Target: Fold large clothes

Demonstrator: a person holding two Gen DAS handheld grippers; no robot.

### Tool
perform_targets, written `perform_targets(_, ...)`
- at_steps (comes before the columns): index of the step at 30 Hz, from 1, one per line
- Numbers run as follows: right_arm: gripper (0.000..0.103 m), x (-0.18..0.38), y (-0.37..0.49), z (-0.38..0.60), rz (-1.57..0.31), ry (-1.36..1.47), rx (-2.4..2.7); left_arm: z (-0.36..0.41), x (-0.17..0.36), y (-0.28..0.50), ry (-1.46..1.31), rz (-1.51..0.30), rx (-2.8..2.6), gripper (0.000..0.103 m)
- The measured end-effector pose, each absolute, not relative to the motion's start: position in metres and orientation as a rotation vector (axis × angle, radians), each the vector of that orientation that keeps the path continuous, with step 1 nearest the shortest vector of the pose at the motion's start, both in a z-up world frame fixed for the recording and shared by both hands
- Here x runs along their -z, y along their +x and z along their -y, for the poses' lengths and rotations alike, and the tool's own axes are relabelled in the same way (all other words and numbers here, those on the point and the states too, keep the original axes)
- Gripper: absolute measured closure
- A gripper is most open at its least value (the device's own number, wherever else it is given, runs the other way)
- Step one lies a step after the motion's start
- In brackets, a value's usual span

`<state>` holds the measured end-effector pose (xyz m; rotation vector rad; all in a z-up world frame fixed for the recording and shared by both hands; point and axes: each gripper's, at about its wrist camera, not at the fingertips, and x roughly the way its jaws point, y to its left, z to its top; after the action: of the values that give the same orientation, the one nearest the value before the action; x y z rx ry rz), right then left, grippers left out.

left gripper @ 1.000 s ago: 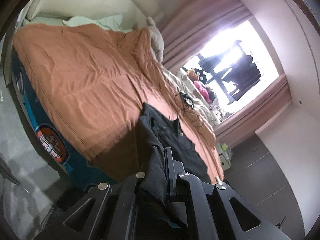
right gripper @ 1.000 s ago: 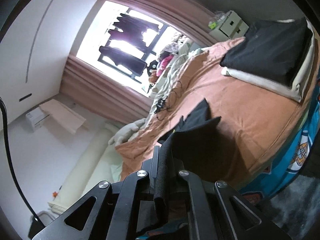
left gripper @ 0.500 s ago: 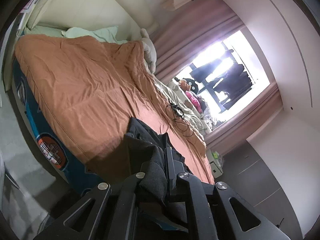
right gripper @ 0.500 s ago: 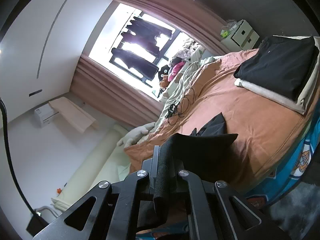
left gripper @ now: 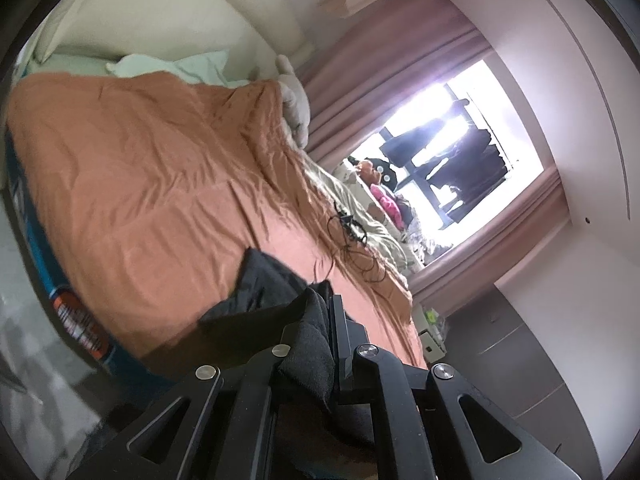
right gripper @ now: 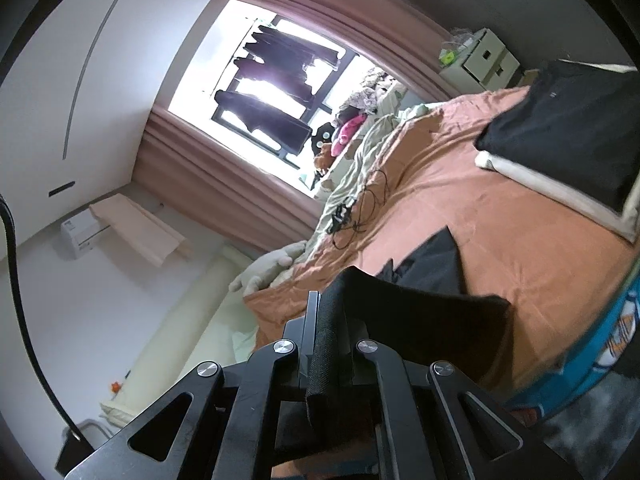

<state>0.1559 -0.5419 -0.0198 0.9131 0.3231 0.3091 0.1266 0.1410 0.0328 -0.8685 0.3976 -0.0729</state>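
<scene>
Left wrist view: the left gripper (left gripper: 320, 320) is clamped tight on a bunched edge of the black garment (left gripper: 264, 284), which trails toward 11 o'clock onto the orange bedspread (left gripper: 152, 184).
Writing, left view: a round patch (left gripper: 80, 320) on the blue bed side at 8 o'clock is too blurry to read.
Right wrist view: the right gripper (right gripper: 326, 320) pinches a black fold; the black garment (right gripper: 432, 268) spreads toward 2 o'clock.
Cut off: a folded black pile (right gripper: 568, 128) at 2 o'clock runs past the edge.
Hard to see: dark clothes at the window (right gripper: 280, 80) are backlit.
</scene>
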Motion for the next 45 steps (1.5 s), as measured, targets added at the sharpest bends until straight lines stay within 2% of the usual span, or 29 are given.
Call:
perform_targets(10,0.099,-0.006,0.236,0.544,-0.297,0.907,-0.321,-0.128,-0.075,0.220,-0.821,-0.353,0.071,0.099)
perform_targets(18,0.099,-0.012,0.316,0.546,-0.320,0.911,-0.291,-0.121,-0.083,0.320,-0.762,-0.406,0.049,0.099)
perform_targets(30,0.099,0.026,0.409,0.544,-0.429,0.913,-0.230,-0.117,-0.028,0.425,-0.703,-0.558,-0.003,0.099)
perform_targets(37,0.099,0.066,0.448,0.544,-0.509,0.917,-0.196,-0.117,0.029,0.463,-0.706,-0.660,-0.046,0.099)
perform_targets(45,0.098,0.106,0.483,0.543,-0.572,0.922,-0.151,-0.118,0.068,0.494,-0.698,-0.730,-0.084,0.098)
